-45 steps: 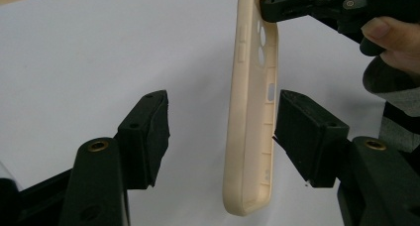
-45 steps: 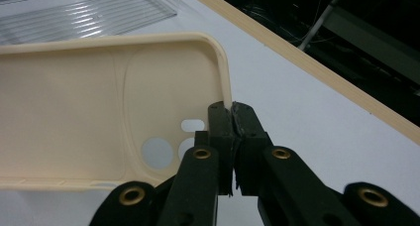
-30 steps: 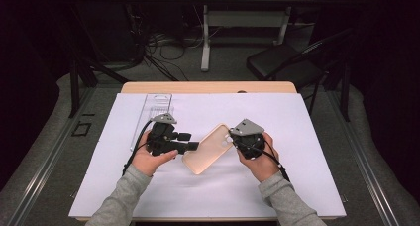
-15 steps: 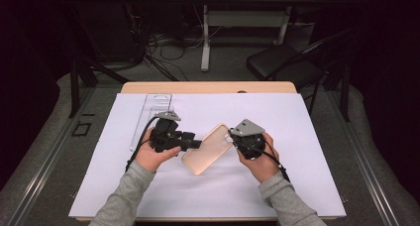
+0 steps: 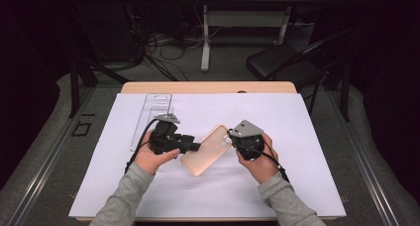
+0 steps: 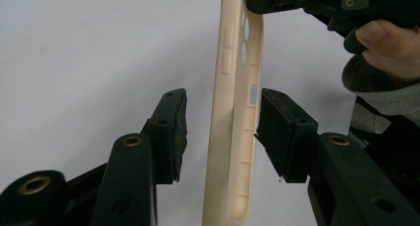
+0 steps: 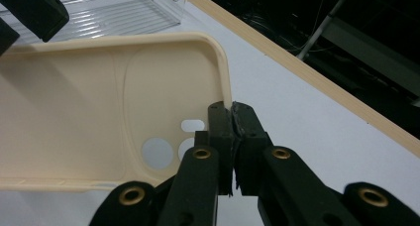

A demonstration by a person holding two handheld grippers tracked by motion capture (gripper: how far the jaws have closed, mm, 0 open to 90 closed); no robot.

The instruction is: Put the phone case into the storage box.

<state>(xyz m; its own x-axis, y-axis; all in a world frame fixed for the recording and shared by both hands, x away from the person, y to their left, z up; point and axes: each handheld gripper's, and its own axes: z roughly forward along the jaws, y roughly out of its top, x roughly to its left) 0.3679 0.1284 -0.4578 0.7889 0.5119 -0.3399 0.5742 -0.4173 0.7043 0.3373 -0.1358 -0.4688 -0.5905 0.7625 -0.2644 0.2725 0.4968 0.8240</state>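
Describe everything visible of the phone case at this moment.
The phone case is a cream, matte, plastic-looking shell with camera cutouts and side button bumps. It is held above the white table cover. The right gripper clamps its rim by the cutouts; the left gripper has its open jaws either side of the case's edge.

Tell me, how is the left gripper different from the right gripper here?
The left gripper has its jaws open, one on each side of the phone case, while the right gripper is clamped shut on the case's camera-hole end. The left one sits by a long edge, the right one at a short end. Both are black and hand-held.
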